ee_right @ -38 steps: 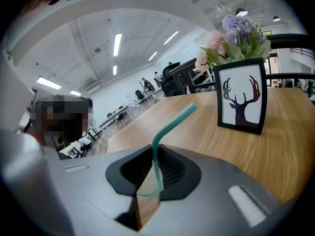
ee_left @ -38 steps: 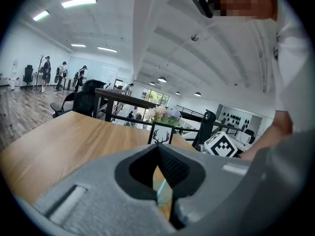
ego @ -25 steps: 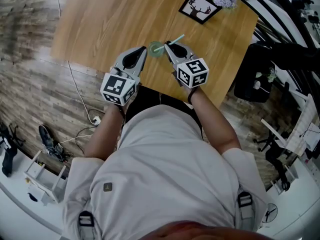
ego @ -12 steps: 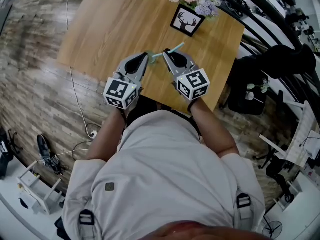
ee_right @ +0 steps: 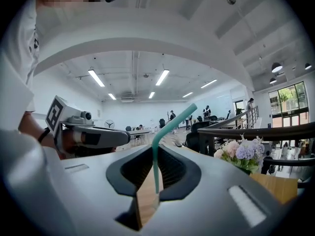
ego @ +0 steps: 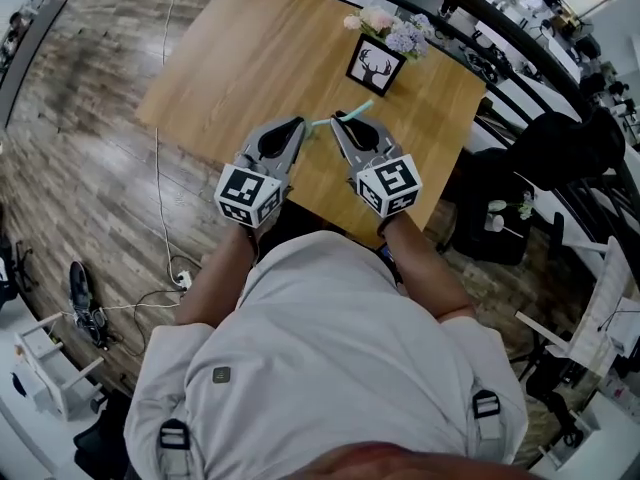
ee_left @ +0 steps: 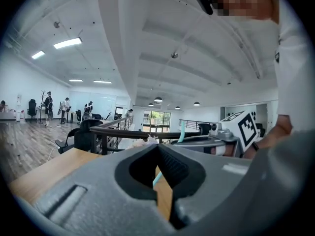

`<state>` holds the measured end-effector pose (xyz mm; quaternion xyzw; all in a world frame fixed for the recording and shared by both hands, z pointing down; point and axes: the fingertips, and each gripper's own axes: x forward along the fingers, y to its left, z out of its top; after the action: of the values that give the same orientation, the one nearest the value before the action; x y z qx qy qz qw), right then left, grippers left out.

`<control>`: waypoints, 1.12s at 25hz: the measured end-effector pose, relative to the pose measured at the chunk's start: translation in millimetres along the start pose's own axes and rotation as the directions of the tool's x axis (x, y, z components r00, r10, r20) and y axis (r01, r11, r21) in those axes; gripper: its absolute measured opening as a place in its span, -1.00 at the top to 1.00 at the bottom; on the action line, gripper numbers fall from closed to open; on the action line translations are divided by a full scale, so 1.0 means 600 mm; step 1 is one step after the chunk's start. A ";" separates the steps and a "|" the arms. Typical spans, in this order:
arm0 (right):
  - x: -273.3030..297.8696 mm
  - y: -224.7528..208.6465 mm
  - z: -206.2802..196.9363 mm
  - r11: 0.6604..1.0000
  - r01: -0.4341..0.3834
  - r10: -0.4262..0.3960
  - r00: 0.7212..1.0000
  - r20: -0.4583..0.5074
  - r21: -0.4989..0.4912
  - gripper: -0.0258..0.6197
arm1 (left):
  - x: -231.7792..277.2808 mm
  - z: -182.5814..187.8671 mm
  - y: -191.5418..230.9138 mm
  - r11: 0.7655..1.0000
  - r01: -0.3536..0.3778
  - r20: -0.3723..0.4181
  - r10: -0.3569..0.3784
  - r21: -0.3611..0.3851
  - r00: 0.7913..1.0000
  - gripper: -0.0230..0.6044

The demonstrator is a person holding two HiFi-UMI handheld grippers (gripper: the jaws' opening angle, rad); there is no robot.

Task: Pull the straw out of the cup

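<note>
The teal bendy straw (ego: 352,111) is pinched in my right gripper (ego: 343,118), which is shut on it above the wooden table (ego: 240,58). In the right gripper view the straw (ee_right: 155,163) stands upright between the jaws and bends off to the upper right. My left gripper (ego: 298,124) hovers close to the left of it. Its jaws meet at the tips (ee_left: 157,146) with nothing between them. Through their gap I see table wood and the straw's lower end (ee_left: 156,179). The cup shows in no view now.
A framed deer picture (ego: 375,66) and a bunch of flowers (ego: 392,30) stand at the table's far edge. Those flowers (ee_right: 243,154) lie to the right of the jaws in the right gripper view. A black chair (ego: 520,183) sits right of the table, and a cable (ego: 165,218) lies on the floor.
Both grippers have lifted, the right one carrying the straw up with it. The green cup that stood between the tips a second ago is out of sight.
</note>
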<state>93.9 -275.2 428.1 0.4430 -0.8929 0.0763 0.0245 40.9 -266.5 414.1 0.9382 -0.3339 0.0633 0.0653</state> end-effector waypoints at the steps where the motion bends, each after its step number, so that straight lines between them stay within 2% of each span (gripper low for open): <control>1: -0.007 0.007 0.003 1.000 -0.006 0.006 1.000 0.004 -0.006 0.79 | -0.011 0.001 -0.007 1.000 -0.009 0.002 0.009 0.001 1.000 0.91; 8: -0.045 0.061 0.025 0.999 -0.047 0.047 0.998 0.028 -0.026 0.79 | -0.088 0.016 -0.033 0.997 -0.072 0.029 0.072 0.021 0.997 0.91; 18: -0.070 0.194 0.044 0.996 -0.047 0.052 0.997 0.064 -0.074 0.79 | -0.230 0.014 -0.050 0.997 -0.068 0.065 0.066 0.021 0.996 0.91; 23: -0.092 0.284 0.047 0.997 -0.019 0.026 0.996 0.090 -0.073 0.79 | -0.339 0.004 -0.065 0.997 -0.069 0.078 0.068 0.016 0.995 0.91; 28: -0.117 0.406 0.041 0.997 -0.010 0.019 0.994 0.109 -0.080 0.79 | -0.460 -0.007 -0.086 0.998 -0.066 0.093 0.064 0.017 0.994 0.91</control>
<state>-56.7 -78.7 368.1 0.4386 -0.8985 0.0167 -0.0077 -138.7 -55.6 369.3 0.9293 -0.3665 0.0252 0.0382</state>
